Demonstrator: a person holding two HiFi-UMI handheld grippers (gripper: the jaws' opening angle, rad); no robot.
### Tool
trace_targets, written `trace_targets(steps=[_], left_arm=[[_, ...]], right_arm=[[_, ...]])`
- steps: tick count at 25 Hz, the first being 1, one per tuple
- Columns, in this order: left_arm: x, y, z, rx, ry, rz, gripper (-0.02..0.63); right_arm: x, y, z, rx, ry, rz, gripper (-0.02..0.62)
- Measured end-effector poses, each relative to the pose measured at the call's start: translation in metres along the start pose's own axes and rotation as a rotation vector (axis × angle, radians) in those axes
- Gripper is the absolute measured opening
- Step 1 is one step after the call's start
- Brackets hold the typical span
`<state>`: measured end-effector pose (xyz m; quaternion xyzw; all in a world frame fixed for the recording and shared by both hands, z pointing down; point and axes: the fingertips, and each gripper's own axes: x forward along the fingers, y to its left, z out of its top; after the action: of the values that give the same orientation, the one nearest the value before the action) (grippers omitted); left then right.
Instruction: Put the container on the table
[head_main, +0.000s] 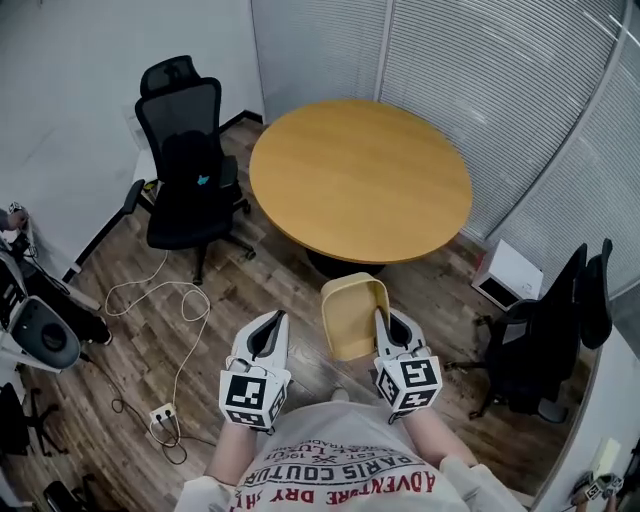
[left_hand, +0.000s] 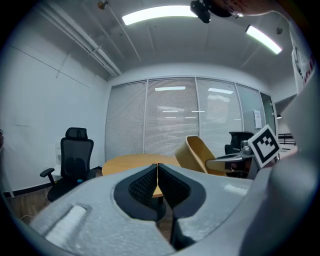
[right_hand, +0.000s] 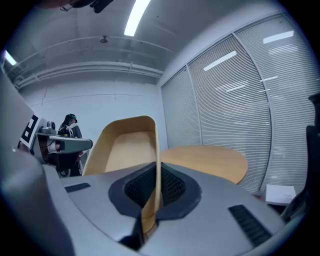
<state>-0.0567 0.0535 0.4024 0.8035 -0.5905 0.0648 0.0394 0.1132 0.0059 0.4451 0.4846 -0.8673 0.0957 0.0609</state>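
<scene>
A pale yellow container (head_main: 352, 312) hangs in the air in front of the person, short of the round wooden table (head_main: 360, 178). My right gripper (head_main: 383, 324) is shut on the container's right wall (right_hand: 157, 165), which stands as a thin edge between the pads. The container's open inside (right_hand: 125, 145) faces left in the right gripper view. My left gripper (head_main: 270, 330) is shut with nothing between its pads (left_hand: 158, 186). It is held level beside the container (left_hand: 197, 154), apart from it. The table (left_hand: 135, 162) lies ahead.
A black office chair (head_main: 188, 160) stands left of the table, another black chair (head_main: 545, 330) at the right. A white cable and power strip (head_main: 162, 415) lie on the wooden floor. Blinds line the walls behind the table. A white box (head_main: 508, 275) sits by the right wall.
</scene>
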Motion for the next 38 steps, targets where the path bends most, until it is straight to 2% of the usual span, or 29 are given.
trace_targets(steps=[6,11,16,22,28,32,38], left_arm=[[0.077,-0.023,0.003,0.026,0.024,-0.037,0.012],[0.125,-0.003,0.0,0.026,0.049,-0.034,0.012],[0.177,0.035,-0.001,0.003,0.055,-0.067,0.012],[0.272,0.09,0.014,-0.011,0.057,-0.155,0.012],[0.363,0.157,0.039,0.019,0.056,-0.239,0.012],[0.406,0.19,0.041,0.049,0.072,-0.269,0.012],[0.449,0.219,0.035,0.031,0.103,-0.318,0.012]], right_arm=[[0.031,-0.065,0.008,0.019,0.012,-0.015,0.011],[0.073,-0.093,0.004,0.037,0.036,-0.035,0.011],[0.121,-0.105,0.007,0.054,0.058,-0.07,0.011],[0.203,-0.132,0.028,0.066,0.07,-0.161,0.011],[0.297,-0.154,0.052,0.085,0.078,-0.246,0.011],[0.346,-0.165,0.056,0.124,0.084,-0.285,0.011],[0.398,-0.179,0.045,0.141,0.151,-0.338,0.011]])
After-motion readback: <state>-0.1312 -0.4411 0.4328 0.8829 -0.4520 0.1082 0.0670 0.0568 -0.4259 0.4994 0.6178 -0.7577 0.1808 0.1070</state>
